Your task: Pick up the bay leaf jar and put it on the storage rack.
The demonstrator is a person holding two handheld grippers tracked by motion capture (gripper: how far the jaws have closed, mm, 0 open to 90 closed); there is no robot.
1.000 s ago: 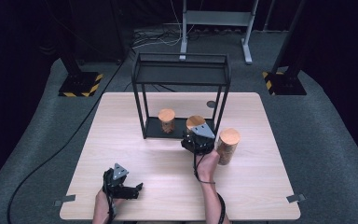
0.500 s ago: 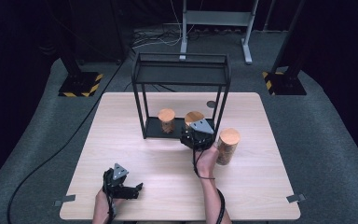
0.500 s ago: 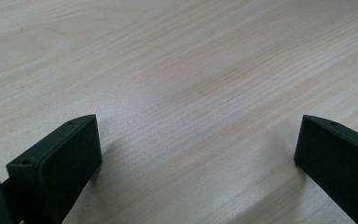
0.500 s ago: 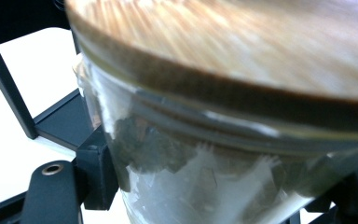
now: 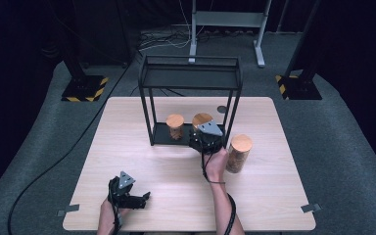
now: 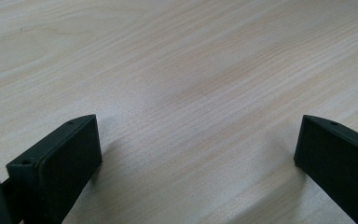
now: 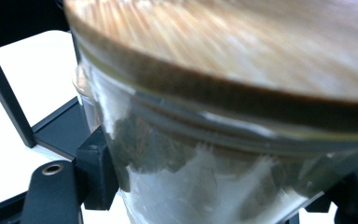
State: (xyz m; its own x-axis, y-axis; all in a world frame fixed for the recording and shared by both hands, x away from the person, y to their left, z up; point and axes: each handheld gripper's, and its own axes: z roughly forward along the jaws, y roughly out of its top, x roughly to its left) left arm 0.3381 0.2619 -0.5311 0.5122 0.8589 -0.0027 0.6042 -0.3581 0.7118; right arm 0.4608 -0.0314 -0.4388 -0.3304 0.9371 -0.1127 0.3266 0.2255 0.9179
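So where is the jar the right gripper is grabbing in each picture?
High view: the jar stands on the black shelf rack's bottom tray, just beyond the right gripper.
Right gripper view: the jar is close up between the two jaws, wooden lid on top.
Left gripper view: bare wooden table between the left gripper's open jaws.
Shared landmark: the rack's black frame, left of the jar.

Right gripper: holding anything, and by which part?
Right gripper grips a wood-lidded glass jar, one black finger on each side of the glass body below the lid. Left gripper is open over bare table.
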